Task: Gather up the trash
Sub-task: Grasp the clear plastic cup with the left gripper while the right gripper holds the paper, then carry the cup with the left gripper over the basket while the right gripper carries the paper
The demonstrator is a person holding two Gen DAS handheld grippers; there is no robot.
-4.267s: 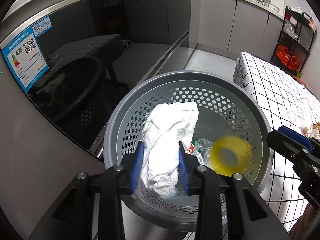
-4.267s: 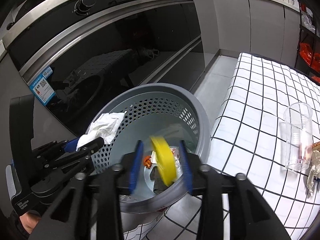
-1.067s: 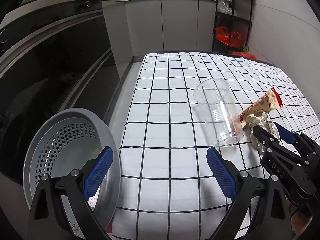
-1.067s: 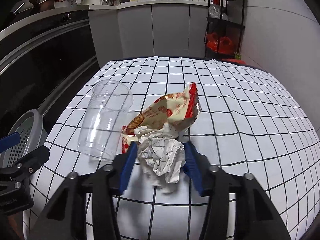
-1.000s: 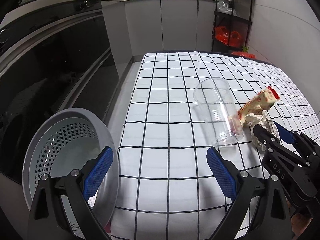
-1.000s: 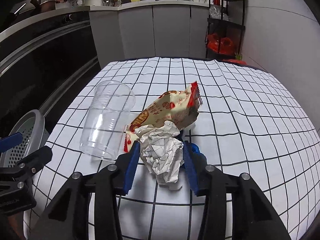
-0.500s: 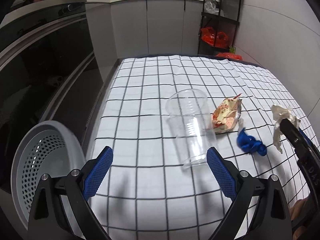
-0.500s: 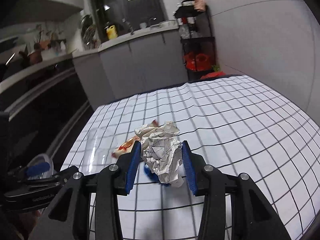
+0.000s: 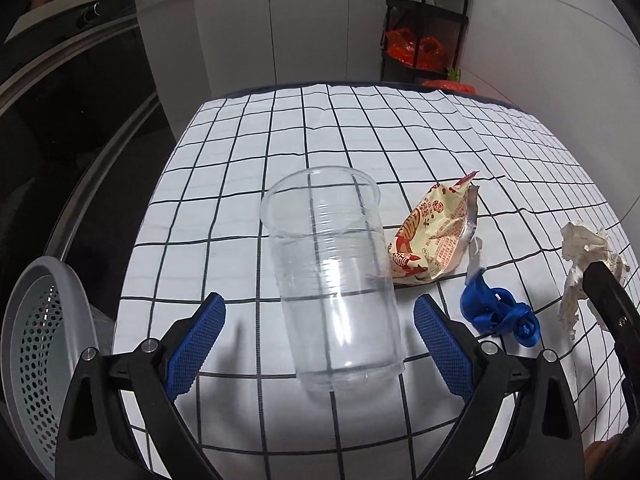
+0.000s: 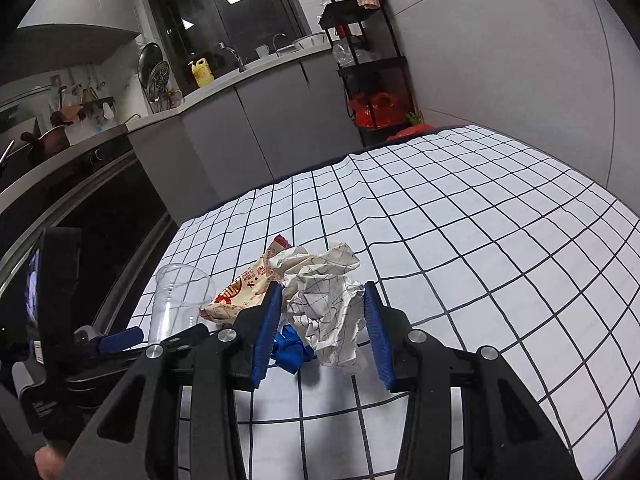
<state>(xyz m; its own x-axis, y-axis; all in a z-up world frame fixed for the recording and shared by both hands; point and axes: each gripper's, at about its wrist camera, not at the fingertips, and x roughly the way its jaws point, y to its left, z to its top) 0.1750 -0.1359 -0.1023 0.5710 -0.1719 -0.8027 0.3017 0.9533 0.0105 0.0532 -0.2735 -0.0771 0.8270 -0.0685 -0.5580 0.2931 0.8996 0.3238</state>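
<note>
Crumpled paper [image 10: 324,312]: white, printed with thin dark lines, clamped between the blue pads [image 10: 264,332] of the right claw [image 10: 320,334] and lifted clear of the table [image 10: 480,248]; in the left wrist view it shows at the right edge, above the cloth.

Cup [image 9: 334,276]: clear plastic, lying on its side on the table, mouth turned away from the left camera, base toward it. It lies between the spread fingers of the left claw [image 9: 318,344]; the pads [image 9: 196,344] stand well apart and touch nothing.

Snack wrapper [image 9: 434,236]: cream and red, opened and crumpled, on the table just beside the cup, on its right in the left wrist view.

Blue scrap [image 9: 496,312]: small, glossy, bunched, on the table near the wrapper, on the camera's side of it. In the right wrist view it shows below the held paper.

Bin [image 9: 36,344]: grey, perforated wall, at the lower left of the left wrist view, off the table's edge, beside a dark glass appliance front [image 9: 60,128].

Table: covered by a white cloth with a black grid.

Background: grey cabinets [image 10: 260,128] with a sink and a yellow bottle [image 10: 200,70]; a black rack [image 10: 372,60] holding red bags.
</note>
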